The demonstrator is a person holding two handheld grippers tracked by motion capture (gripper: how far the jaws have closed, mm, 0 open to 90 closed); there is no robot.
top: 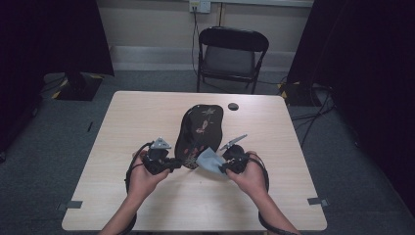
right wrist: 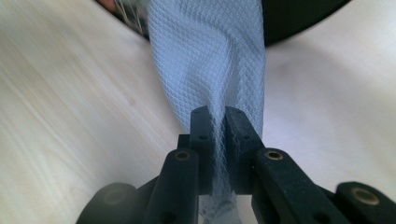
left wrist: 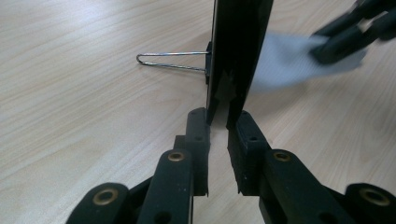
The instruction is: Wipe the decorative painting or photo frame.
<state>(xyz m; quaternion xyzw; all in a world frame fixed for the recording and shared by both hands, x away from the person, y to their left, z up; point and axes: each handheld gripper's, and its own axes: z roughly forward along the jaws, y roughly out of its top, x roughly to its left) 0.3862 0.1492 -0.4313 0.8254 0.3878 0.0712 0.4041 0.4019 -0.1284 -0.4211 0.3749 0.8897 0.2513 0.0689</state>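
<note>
Black lacquered tray [top: 199,129], painted with small flowers, stands tilted near the middle of the tabletop [top: 147,117], its near rim lifted and its far end apparently resting on the wood. The left tongs [top: 172,164] are closed narrowly on that near rim; in the left gripper view the tray's thin edge [left wrist: 236,56] rises straight up from between the two jaws, and a wire clip handle [left wrist: 170,60] sticks out from its side. The right tongs [top: 221,169] are clamped on a pale blue cloth [top: 208,159], whose waffle weave [right wrist: 210,56] bunches between the jaws and drapes toward the tray's dark surface, so the work in hand looks like wiping the tray.

The grip on the tray is slim and sits at one edge, so a firm wipe could lever the tray out of the jaws or twist it sideways. The far end, if it rests loose on the wood, could slide away under pressure. The cloth is pinched by a small fold and might pull free if it drags across the lacquer. The wire handle could snag the cloth.

Room is generous: bare wood lies to both sides and in front of the tray. A small dark disc [top: 233,106] sits near the far edge, well apart from the tray, with a folding chair [top: 232,56] beyond the tabletop.
</note>
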